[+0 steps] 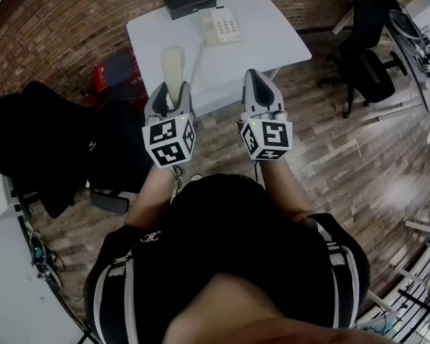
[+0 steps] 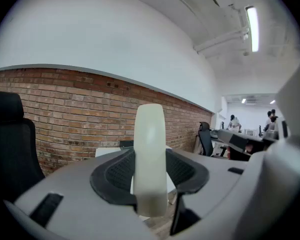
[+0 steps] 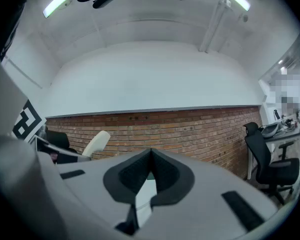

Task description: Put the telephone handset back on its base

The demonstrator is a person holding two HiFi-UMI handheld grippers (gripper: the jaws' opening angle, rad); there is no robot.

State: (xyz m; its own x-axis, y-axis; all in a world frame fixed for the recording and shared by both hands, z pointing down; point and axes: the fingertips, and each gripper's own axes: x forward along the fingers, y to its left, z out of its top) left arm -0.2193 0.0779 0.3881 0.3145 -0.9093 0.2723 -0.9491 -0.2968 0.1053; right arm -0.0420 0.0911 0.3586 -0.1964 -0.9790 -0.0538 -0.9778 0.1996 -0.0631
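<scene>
My left gripper (image 1: 173, 95) is shut on the cream telephone handset (image 1: 173, 69), which sticks up beyond its jaws, above the near edge of the white table (image 1: 272, 38). In the left gripper view the handset (image 2: 150, 156) stands upright, clamped between the black pads (image 2: 117, 171). A cord runs from the handset toward the cream telephone base (image 1: 220, 26), which lies with its keypad up at the back of the table. My right gripper (image 1: 261, 84) hovers near the table's front edge, jaws shut with nothing between them; its own view shows the pads (image 3: 162, 176) meeting at the tip.
A black box (image 1: 190, 1) lies at the table's far edge, left of the base. A red object and a dark bag (image 1: 118, 70) sit on the floor left of the table. Black chairs (image 1: 369, 63) stand to the right. A brick wall (image 2: 65, 114) is behind.
</scene>
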